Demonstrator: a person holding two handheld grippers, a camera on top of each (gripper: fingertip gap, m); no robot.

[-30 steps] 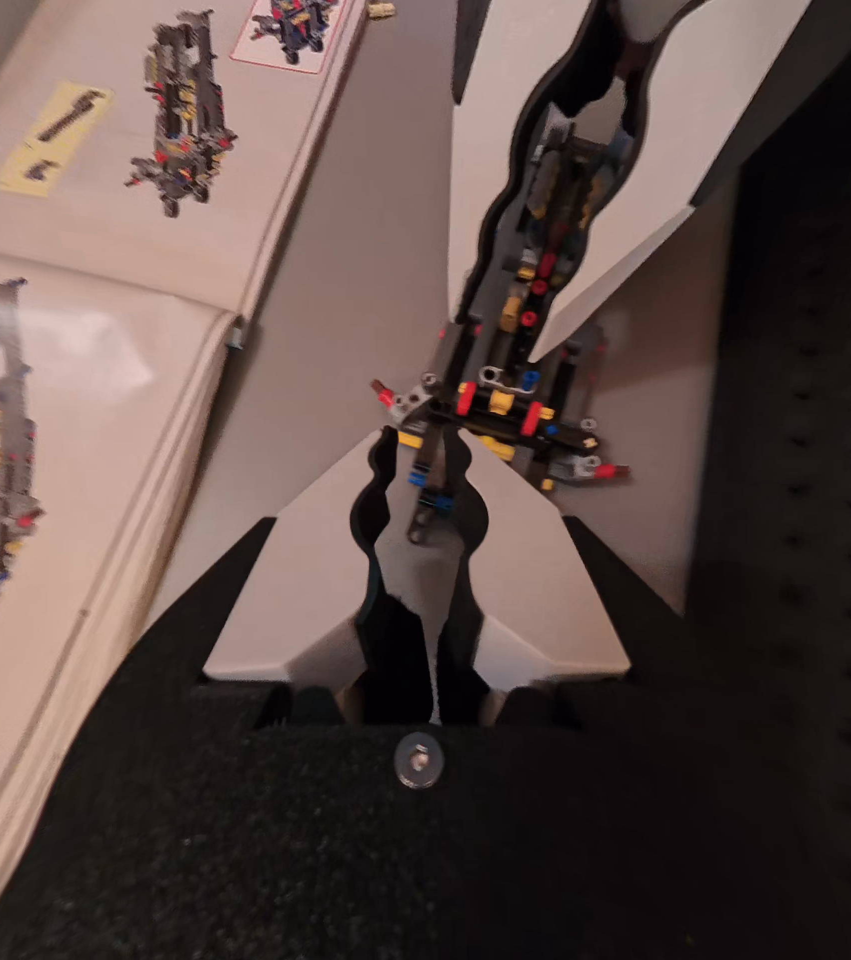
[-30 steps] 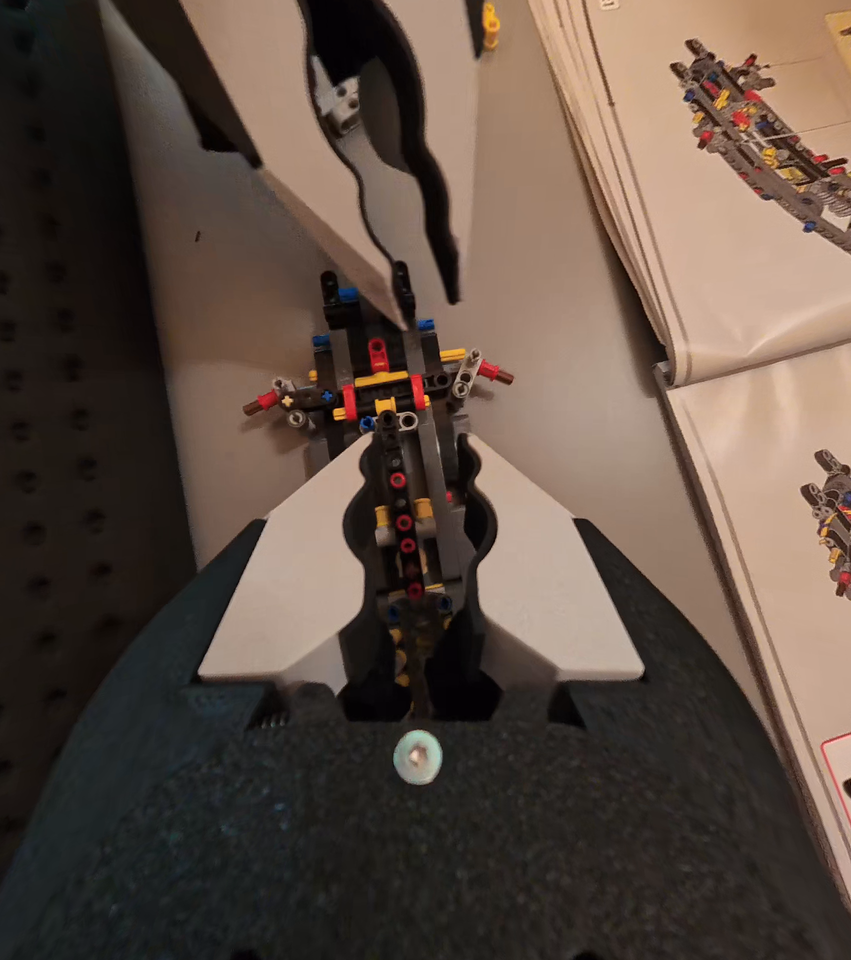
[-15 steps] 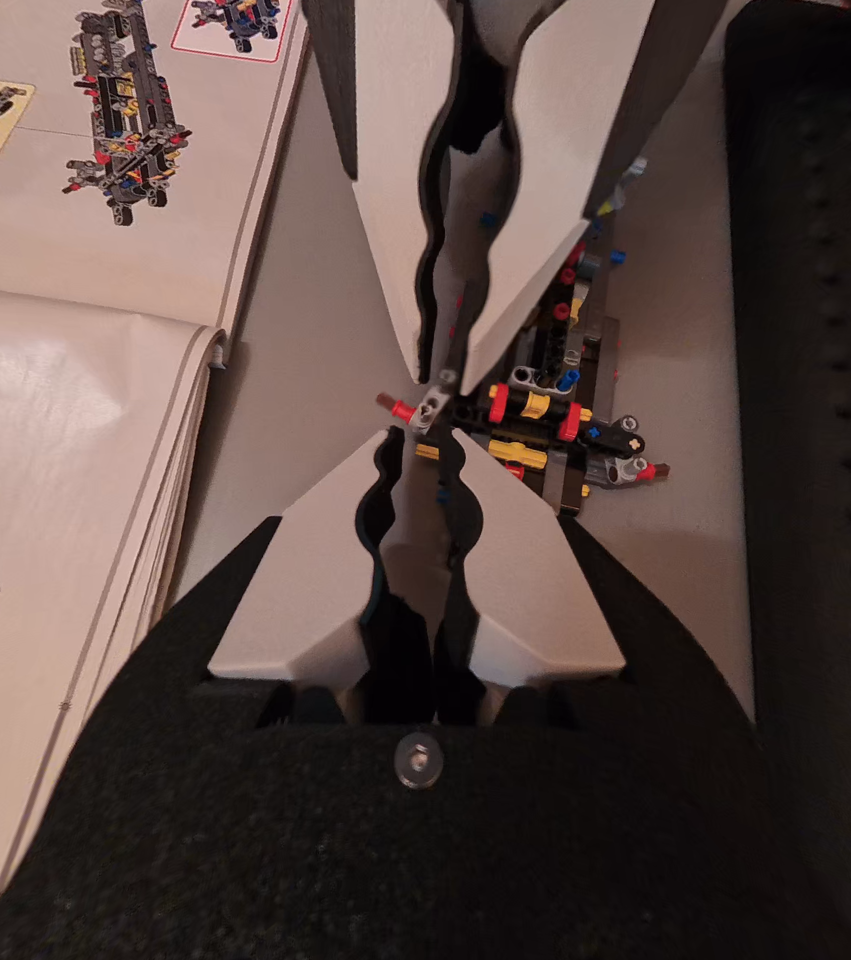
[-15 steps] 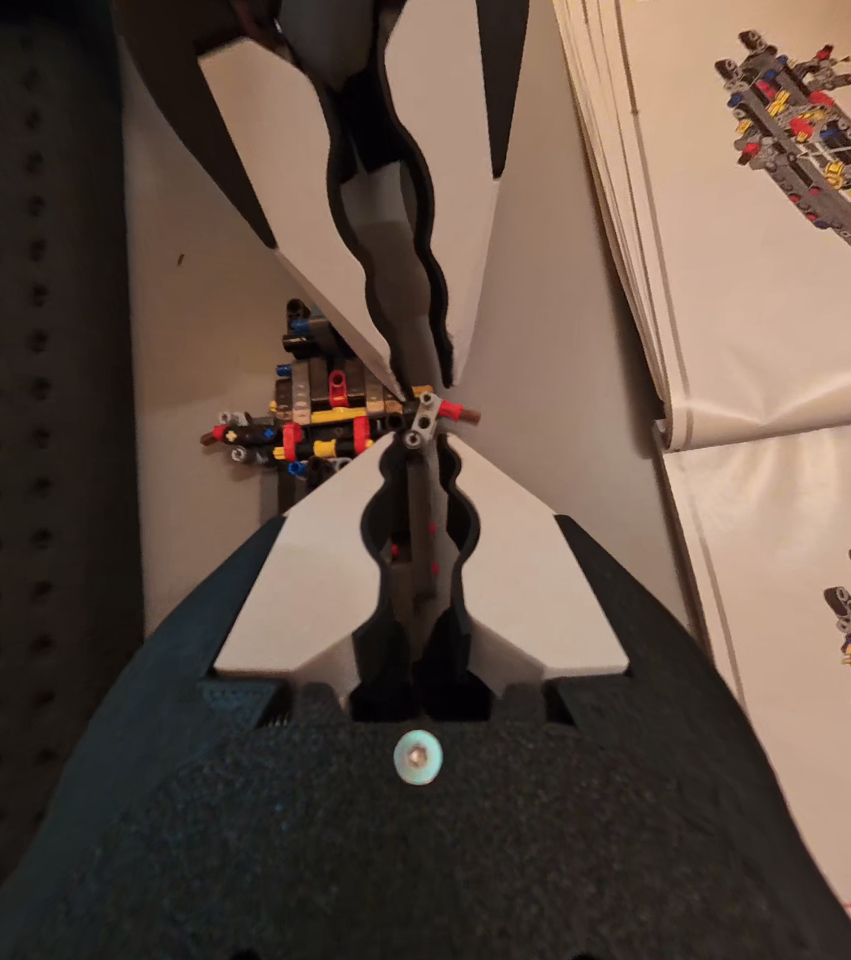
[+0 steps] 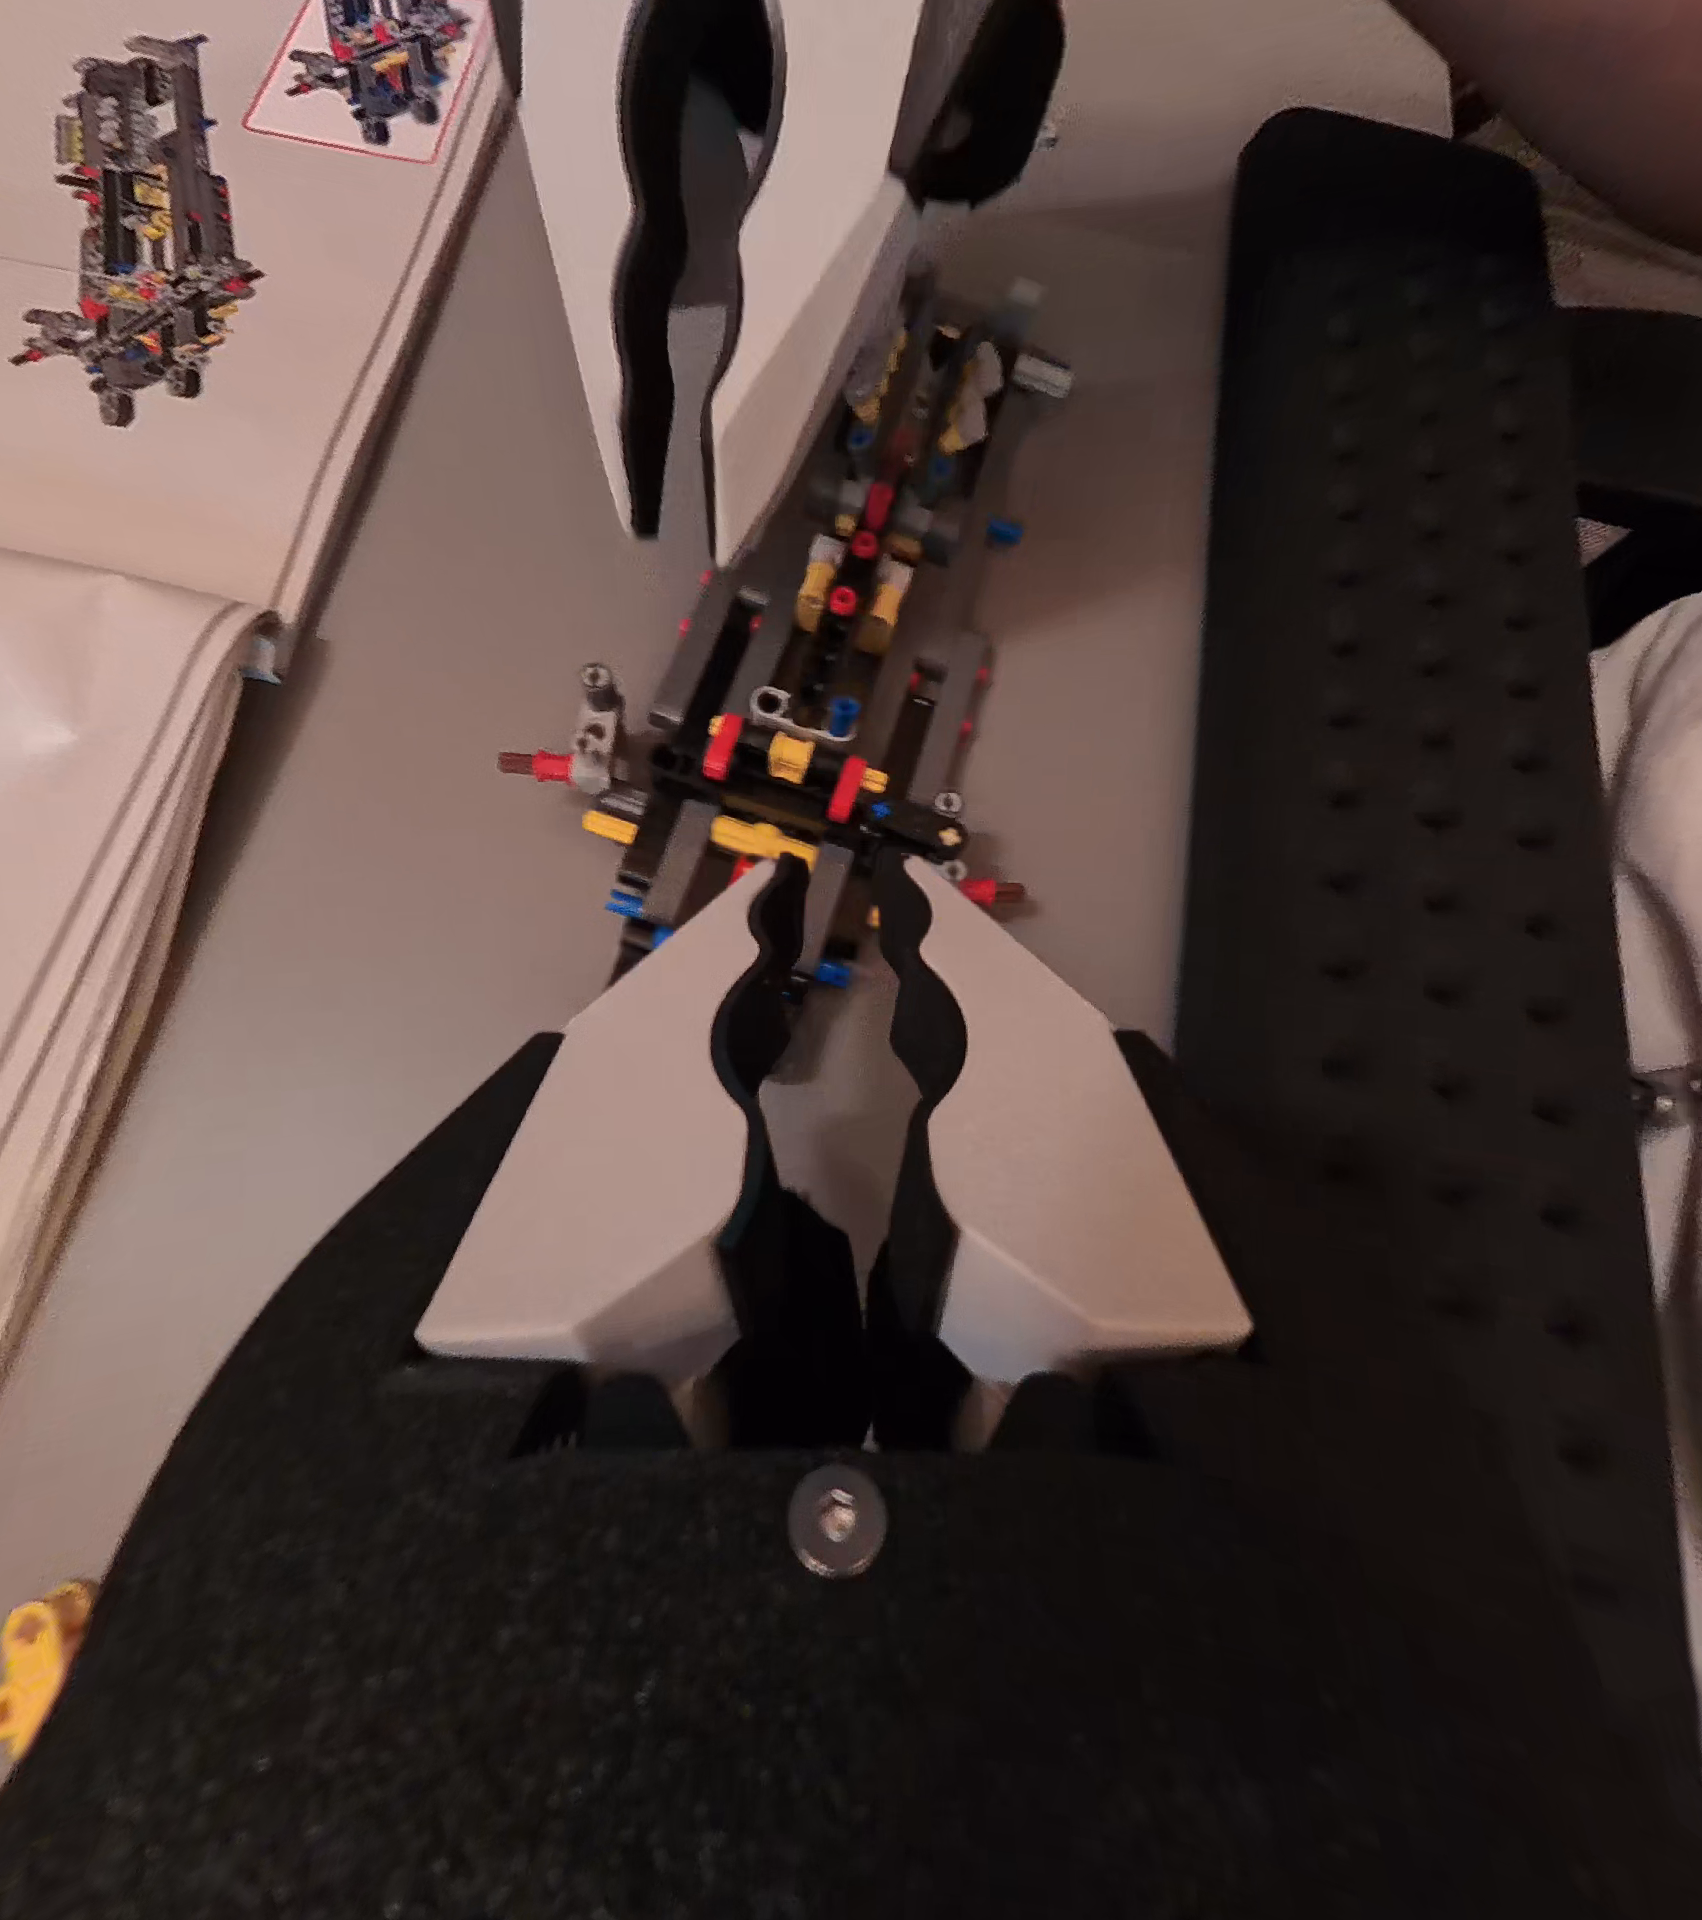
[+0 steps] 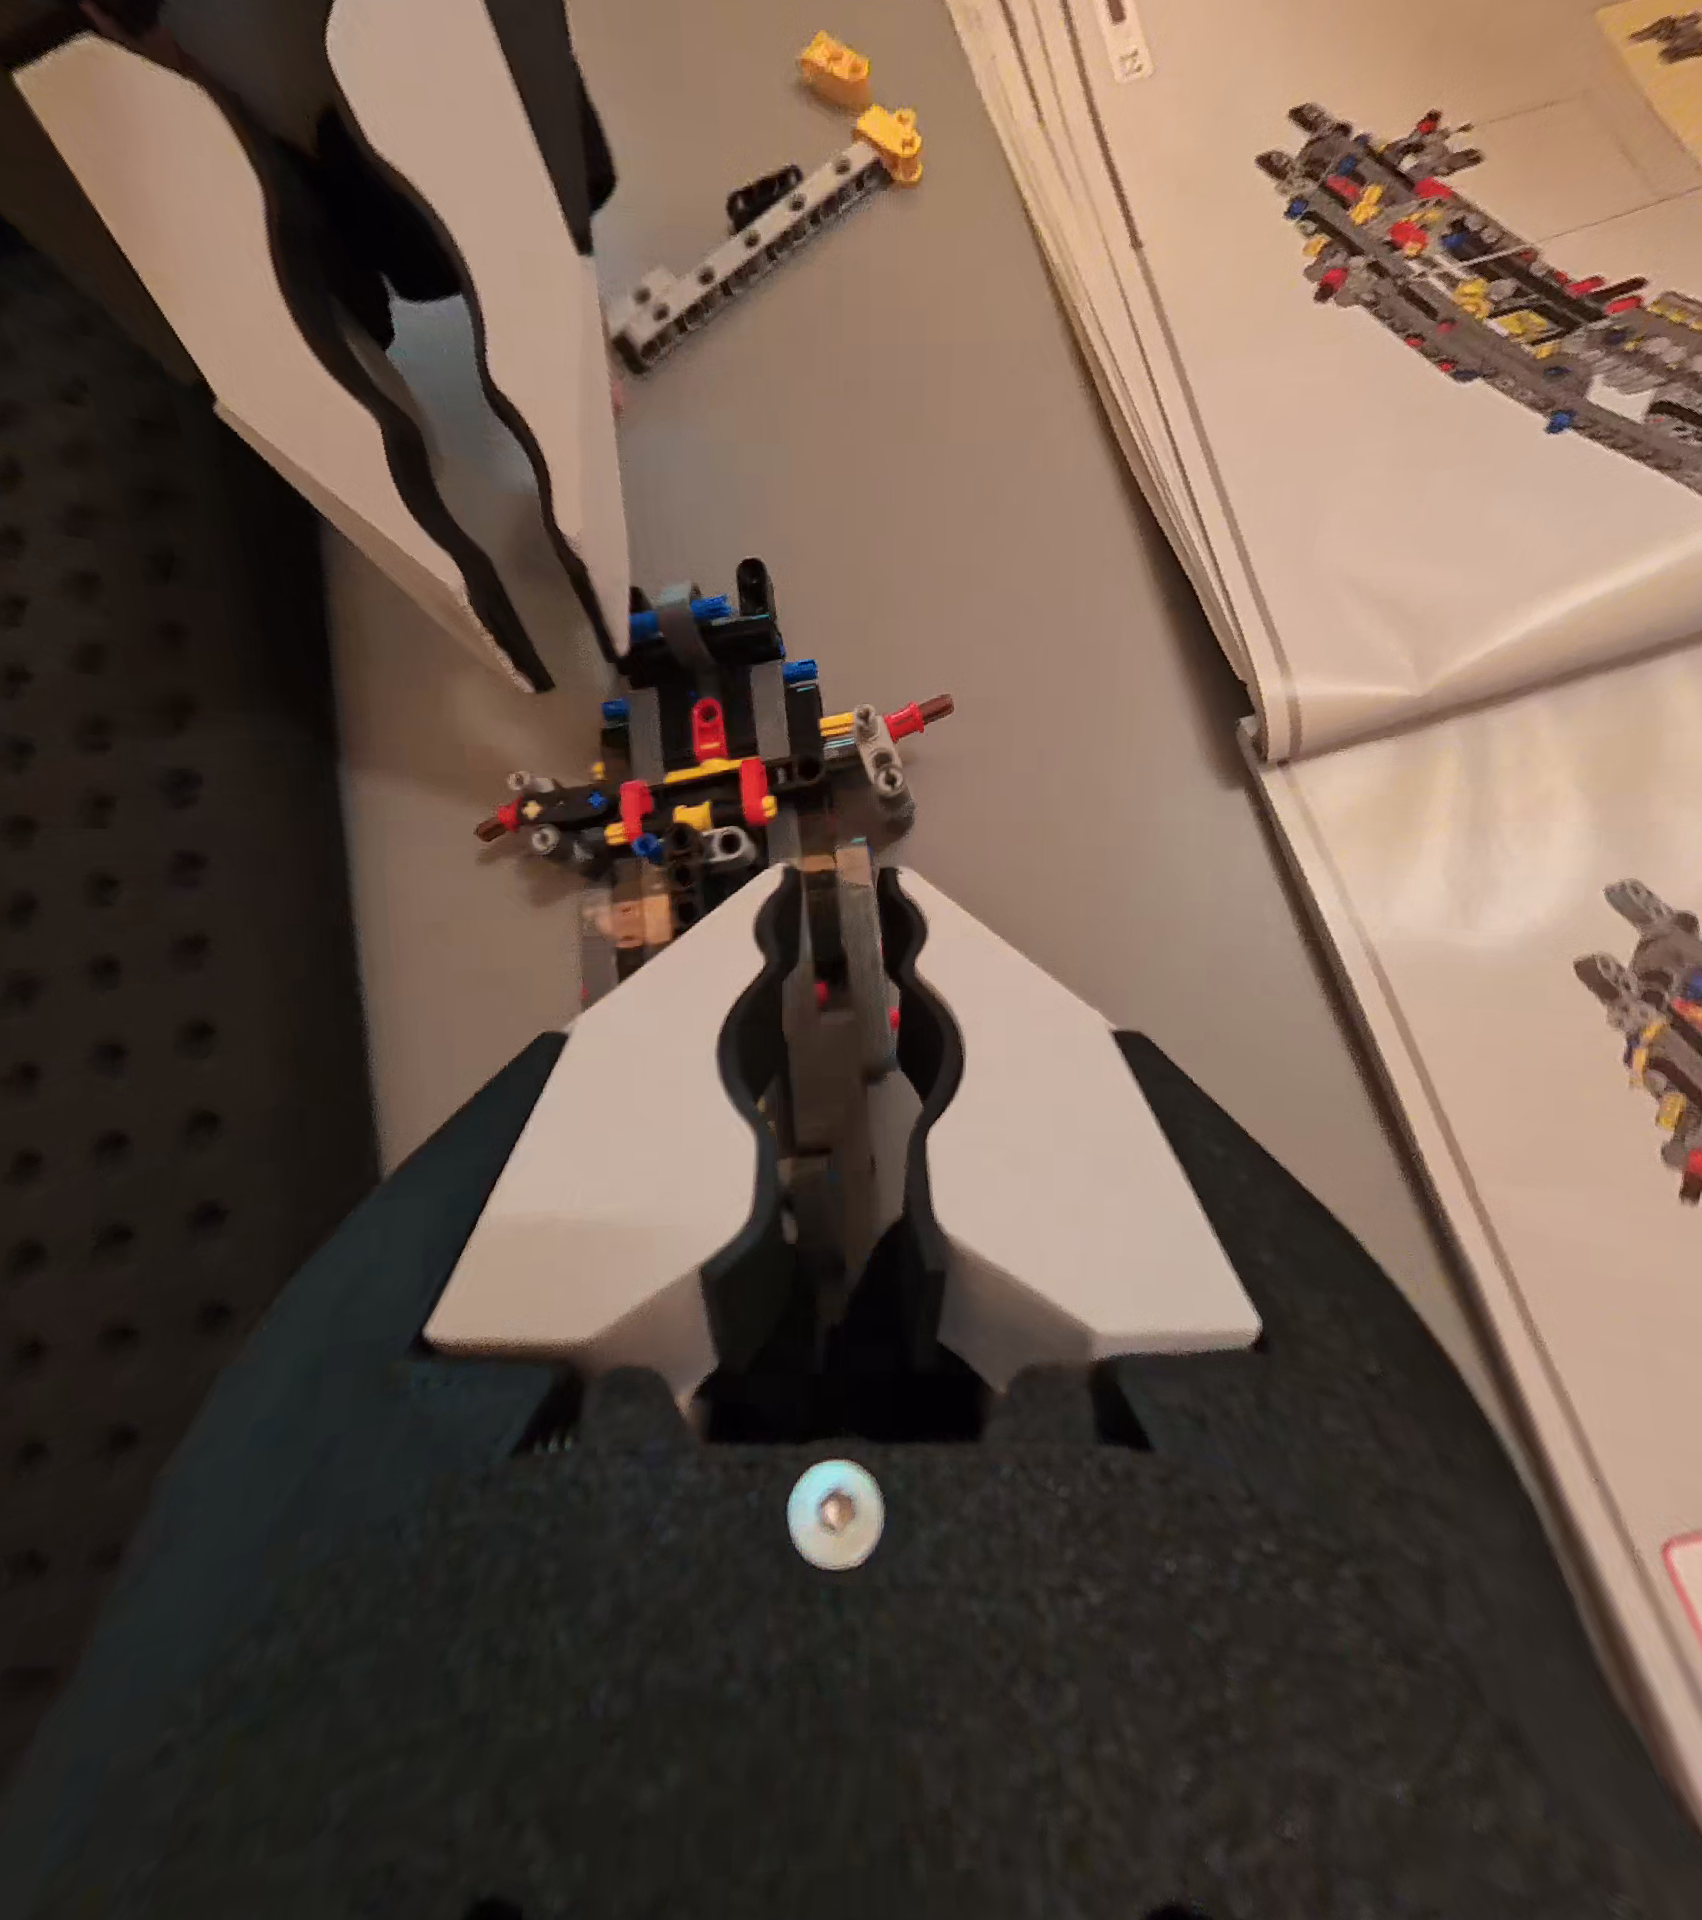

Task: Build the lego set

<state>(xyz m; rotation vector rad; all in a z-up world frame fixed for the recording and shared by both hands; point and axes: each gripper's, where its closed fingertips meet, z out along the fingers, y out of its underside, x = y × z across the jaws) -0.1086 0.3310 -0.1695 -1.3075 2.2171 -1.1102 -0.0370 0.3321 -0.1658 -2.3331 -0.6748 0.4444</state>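
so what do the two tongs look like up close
The left tongs and right tongs match: two white wedge-shaped fingers tapering to a point, with wavy black inner pads. They sit in a black, rough-textured body with a silver screw at its centre. No cables or markings show.

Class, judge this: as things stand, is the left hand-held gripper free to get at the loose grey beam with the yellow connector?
Probably yes. The left hand-held gripper looks open and holds nothing, and the grey beam lies unobstructed on the table just beyond the model.
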